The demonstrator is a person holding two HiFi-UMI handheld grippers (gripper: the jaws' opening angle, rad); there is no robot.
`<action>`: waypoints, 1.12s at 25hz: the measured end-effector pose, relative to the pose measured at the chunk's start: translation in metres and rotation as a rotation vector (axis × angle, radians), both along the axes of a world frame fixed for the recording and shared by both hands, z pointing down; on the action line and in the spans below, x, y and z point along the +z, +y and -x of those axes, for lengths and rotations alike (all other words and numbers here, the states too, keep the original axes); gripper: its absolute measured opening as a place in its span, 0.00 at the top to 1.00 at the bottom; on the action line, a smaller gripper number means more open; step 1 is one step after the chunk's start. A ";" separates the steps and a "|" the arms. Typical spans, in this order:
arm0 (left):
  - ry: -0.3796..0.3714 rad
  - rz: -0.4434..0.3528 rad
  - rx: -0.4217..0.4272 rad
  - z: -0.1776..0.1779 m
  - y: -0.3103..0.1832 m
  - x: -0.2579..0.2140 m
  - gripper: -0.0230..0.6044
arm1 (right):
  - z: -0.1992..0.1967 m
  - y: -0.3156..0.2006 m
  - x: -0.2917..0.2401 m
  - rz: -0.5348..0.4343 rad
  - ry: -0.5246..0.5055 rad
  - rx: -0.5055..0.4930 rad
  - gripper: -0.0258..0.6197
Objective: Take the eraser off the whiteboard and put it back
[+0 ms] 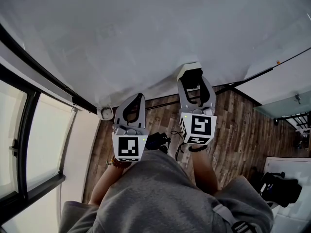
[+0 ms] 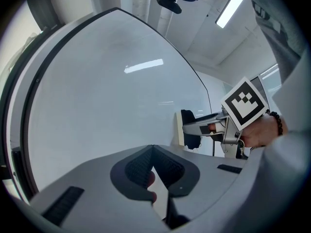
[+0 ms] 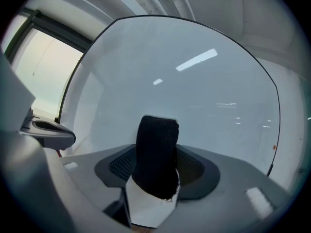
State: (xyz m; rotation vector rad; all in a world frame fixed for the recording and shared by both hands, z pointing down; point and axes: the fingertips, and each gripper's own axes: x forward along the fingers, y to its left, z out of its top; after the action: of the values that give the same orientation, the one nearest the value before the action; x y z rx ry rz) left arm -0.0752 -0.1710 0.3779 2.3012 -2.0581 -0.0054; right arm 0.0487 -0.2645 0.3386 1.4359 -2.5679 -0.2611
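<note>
A large whiteboard (image 1: pixel 146 33) fills the top of the head view. My right gripper (image 1: pixel 193 84) is shut on the eraser (image 1: pixel 189 71), a cream block with black felt, and holds it at the board's surface. Whether it touches the board I cannot tell. In the right gripper view the black felt of the eraser (image 3: pixel 156 154) stands between the jaws of the right gripper (image 3: pixel 155 171) and faces the camera. From the left gripper view the eraser (image 2: pixel 187 130) shows cream side toward the whiteboard (image 2: pixel 107 96). The left gripper (image 1: pixel 134 108) (image 2: pixel 153 166) is shut on nothing, lower and to the left.
The board's black frame (image 1: pixel 43 74) runs down to a white round fitting (image 1: pixel 105 113). A window (image 1: pixel 29 140) lies at the left. Below is wood floor (image 1: pixel 243 125) with a black cabled item (image 1: pixel 158 140) and a black bag (image 1: pixel 279 186) at the right.
</note>
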 end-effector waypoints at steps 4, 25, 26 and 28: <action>-0.012 -0.017 -0.002 0.000 0.000 0.000 0.95 | -0.001 -0.001 0.002 0.002 -0.004 0.006 0.56; -0.006 -0.014 0.003 0.002 -0.001 0.001 0.95 | 0.007 -0.013 0.005 0.037 -0.036 -0.018 0.56; -0.007 -0.016 0.001 0.003 -0.001 0.001 0.95 | 0.007 -0.014 0.005 0.039 -0.039 -0.019 0.56; -0.011 -0.021 -0.003 0.003 -0.002 0.002 0.95 | 0.008 -0.015 0.006 0.044 -0.043 -0.019 0.56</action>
State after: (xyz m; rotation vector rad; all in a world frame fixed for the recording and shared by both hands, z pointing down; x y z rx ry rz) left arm -0.0783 -0.1732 0.3801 2.3157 -2.0768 -0.0148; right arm 0.0410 -0.2795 0.3447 1.4179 -2.6049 -0.1771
